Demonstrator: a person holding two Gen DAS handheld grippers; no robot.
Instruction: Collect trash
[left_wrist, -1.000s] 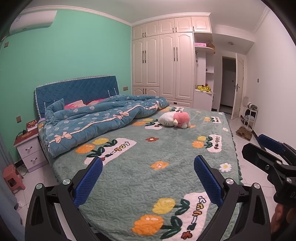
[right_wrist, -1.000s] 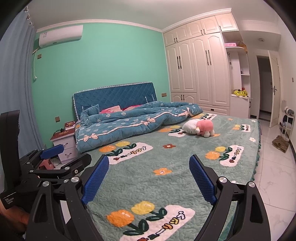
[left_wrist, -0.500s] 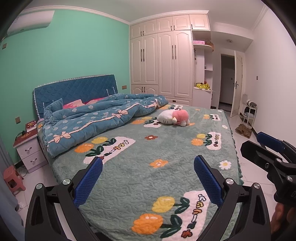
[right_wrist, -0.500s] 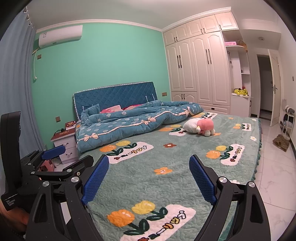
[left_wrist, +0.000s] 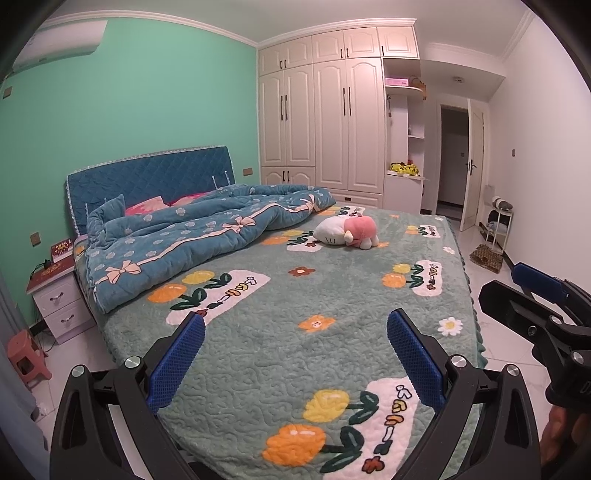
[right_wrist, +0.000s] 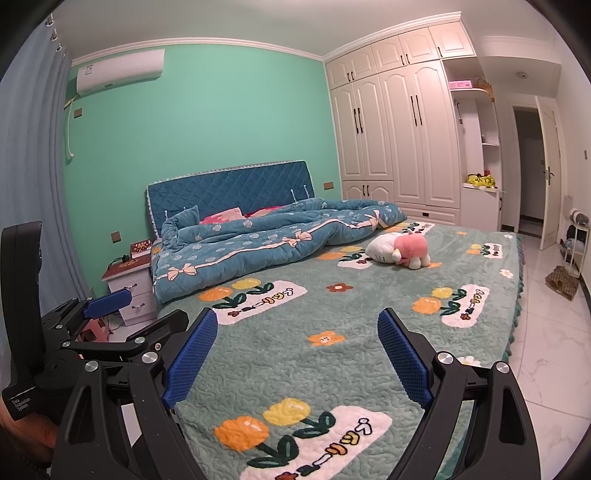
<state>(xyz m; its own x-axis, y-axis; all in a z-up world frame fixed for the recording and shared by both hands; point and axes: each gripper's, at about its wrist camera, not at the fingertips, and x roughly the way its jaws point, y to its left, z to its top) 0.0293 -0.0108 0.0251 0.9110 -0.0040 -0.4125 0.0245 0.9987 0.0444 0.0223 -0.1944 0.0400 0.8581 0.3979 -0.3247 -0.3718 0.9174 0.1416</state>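
I see no piece of trash that I can name in either view. My left gripper (left_wrist: 295, 328) is open and empty, held over the foot of a bed with a green flowered cover (left_wrist: 332, 295). My right gripper (right_wrist: 297, 325) is open and empty too, over the same cover (right_wrist: 332, 332). The right gripper shows at the right edge of the left wrist view (left_wrist: 517, 284). The left gripper shows at the left edge of the right wrist view (right_wrist: 133, 310).
A crumpled blue quilt (left_wrist: 207, 236) lies at the bed's head and a white and pink plush toy (left_wrist: 347, 230) lies mid-bed. A nightstand (left_wrist: 59, 295) and small red stool (left_wrist: 26, 354) stand left. White wardrobes (left_wrist: 325, 118), an open door (left_wrist: 472, 166) and a small rack (left_wrist: 498, 225) stand behind.
Both cameras have shifted only slightly; the view has drifted a little and the bed sits a bit nearer. Both grippers stay open and empty.
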